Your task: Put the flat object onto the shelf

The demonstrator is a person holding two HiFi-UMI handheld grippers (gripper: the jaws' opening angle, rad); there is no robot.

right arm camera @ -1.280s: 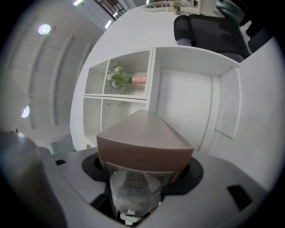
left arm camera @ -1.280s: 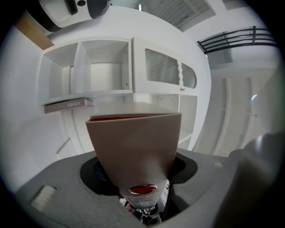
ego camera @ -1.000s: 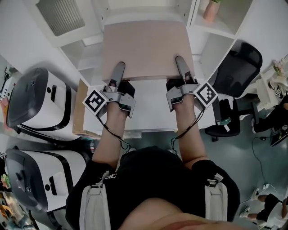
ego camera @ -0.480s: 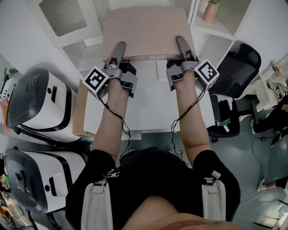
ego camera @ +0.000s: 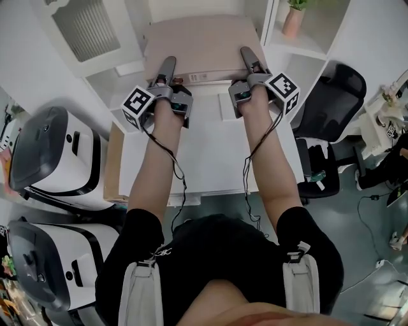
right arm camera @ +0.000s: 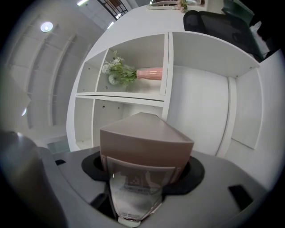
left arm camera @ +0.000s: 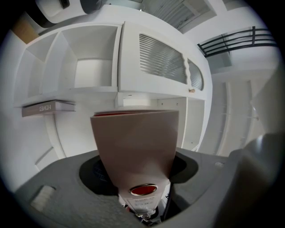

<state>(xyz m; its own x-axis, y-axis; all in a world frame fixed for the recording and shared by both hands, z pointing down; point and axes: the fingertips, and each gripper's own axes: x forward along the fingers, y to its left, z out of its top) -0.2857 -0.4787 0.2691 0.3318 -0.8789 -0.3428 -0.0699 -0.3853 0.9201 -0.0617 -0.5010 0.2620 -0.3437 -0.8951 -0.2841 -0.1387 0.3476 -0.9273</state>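
Note:
A flat beige box point(ego camera: 201, 41) hangs level between both grippers, its far part inside the middle bay of the white shelf unit point(ego camera: 280, 44). My left gripper point(ego camera: 167, 65) holds the near left edge. Its jaws are opening slightly, with the box point(left arm camera: 136, 142) still between them and the fingers still on it. My right gripper point(ego camera: 246, 56) is shut on the near right edge. In the right gripper view the box point(right arm camera: 144, 142) fills the space between the jaws, a label on its near face. The shelf bays point(left arm camera: 93, 75) stand right in front.
A pink vase with a plant point(ego camera: 294, 19) stands in the bay right of the box. A book point(left arm camera: 46, 107) lies on a left shelf board. A white desk point(ego camera: 204, 153) is below my arms, a black chair point(ego camera: 335, 95) at right, white machines point(ego camera: 51, 159) at left.
Both grippers have moved forward together with the box. The box has slid deeper into the shelf's middle bay.

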